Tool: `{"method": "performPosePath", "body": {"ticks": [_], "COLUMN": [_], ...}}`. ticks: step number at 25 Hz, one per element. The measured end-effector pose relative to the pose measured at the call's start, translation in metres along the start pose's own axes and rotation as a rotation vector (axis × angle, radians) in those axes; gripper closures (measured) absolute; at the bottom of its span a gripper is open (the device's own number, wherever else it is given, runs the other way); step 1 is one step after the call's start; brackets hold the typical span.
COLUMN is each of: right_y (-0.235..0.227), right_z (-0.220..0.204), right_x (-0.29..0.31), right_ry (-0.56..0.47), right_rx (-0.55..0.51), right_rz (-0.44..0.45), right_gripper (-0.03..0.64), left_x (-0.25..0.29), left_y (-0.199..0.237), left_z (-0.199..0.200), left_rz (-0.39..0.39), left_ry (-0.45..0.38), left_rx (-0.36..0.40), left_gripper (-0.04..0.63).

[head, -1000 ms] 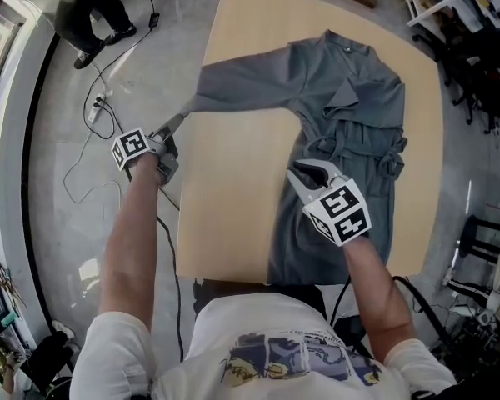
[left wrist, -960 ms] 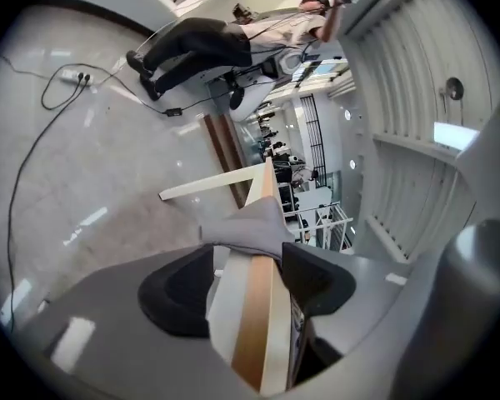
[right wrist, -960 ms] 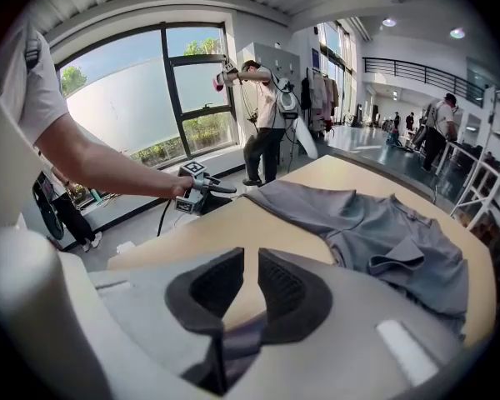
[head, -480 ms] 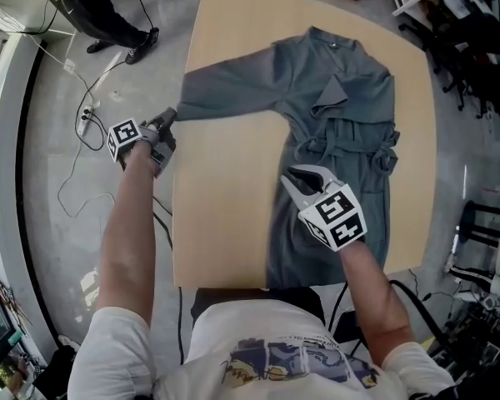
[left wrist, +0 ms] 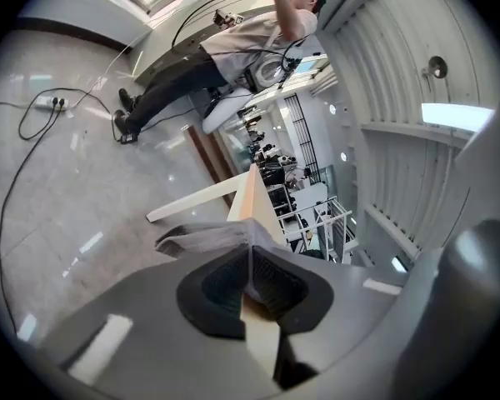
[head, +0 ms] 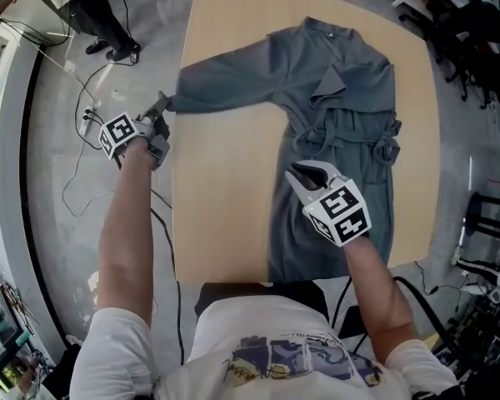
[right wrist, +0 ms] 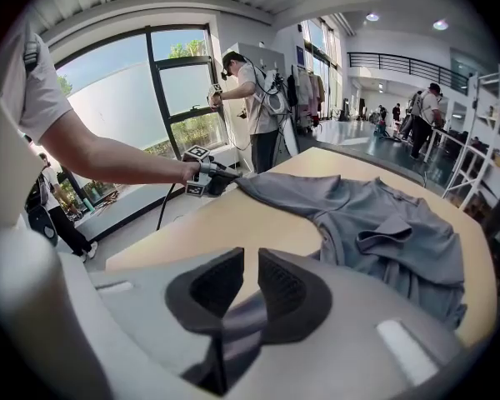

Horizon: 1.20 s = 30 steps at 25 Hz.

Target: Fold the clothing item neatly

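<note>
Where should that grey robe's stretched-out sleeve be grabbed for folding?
The cuff, from the table's left side: the sleeve lies flat and straight with its end at the edge, where the left claw is shut on it.

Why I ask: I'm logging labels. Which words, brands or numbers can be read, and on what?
No readable words or numbers anywhere.
Left gripper: square marker pattern on its cube, no letters.
Right gripper: the same.
Grey garment: no label showing.
Shirt print: too blurred to read.
</note>
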State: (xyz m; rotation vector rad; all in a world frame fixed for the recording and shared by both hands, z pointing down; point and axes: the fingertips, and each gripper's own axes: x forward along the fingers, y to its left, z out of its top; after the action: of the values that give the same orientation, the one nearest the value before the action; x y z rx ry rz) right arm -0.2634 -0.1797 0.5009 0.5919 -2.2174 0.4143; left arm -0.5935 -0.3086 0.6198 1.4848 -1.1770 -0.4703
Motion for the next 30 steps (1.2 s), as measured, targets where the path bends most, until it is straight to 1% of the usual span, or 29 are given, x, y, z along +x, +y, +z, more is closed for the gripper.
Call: {"method": "performPosePath", "body": {"ticks": [4, 8, 12, 18, 21, 27, 29, 30], "right_y": [0.005, 0.001, -0.004, -0.021, -0.034, -0.065, -0.073, -0.077], "right_z": [-0.001, -0.007, -0.016, -0.032, -0.043, -0.072, -0.080, -0.084], "right_x": [-0.008, -0.022, -0.036, -0.056, -0.069, -0.089, -0.093, -0.096], "right_ry": [-0.018, -0.037, -0.060, -0.089, -0.105, -0.094, -0.095, -0.096], "right_rx": [0.003, 0.020, 0.039, 0.042, 0.061, 0.103, 0.117, 0.123], "right_rz": [0.008, 0.001, 0.005, 0.028, 0.027, 0.021, 0.018, 0.016], "right_gripper": [0.565, 0.565, 0.565, 0.565, 0.565, 0.565, 0.565, 0.565], "left_x": [-0.008, -0.013, -0.014, -0.010, -0.004, 0.023, 0.033, 0.038], "left_y": [-0.020, -0.041, -0.076, -0.131, -0.155, -0.204, -0.221, -0.229], "left_z": [0.007, 0.013, 0.016, 0.009, 0.001, -0.023, -0.029, -0.033], "left_rz": [-0.004, 0.014, 0.019, 0.016, 0.026, 0.032, 0.036, 0.030], "left_ry": [-0.032, -0.056, -0.087, -0.113, -0.098, -0.077, -0.086, -0.092], "left_rx": [0.108, 0.231, 0.382, 0.538, 0.613, 0.776, 0.833, 0.846], "left_gripper": [0.581, 0.583, 0.583, 0.583, 0.583, 0.583, 0.583, 0.583]}}
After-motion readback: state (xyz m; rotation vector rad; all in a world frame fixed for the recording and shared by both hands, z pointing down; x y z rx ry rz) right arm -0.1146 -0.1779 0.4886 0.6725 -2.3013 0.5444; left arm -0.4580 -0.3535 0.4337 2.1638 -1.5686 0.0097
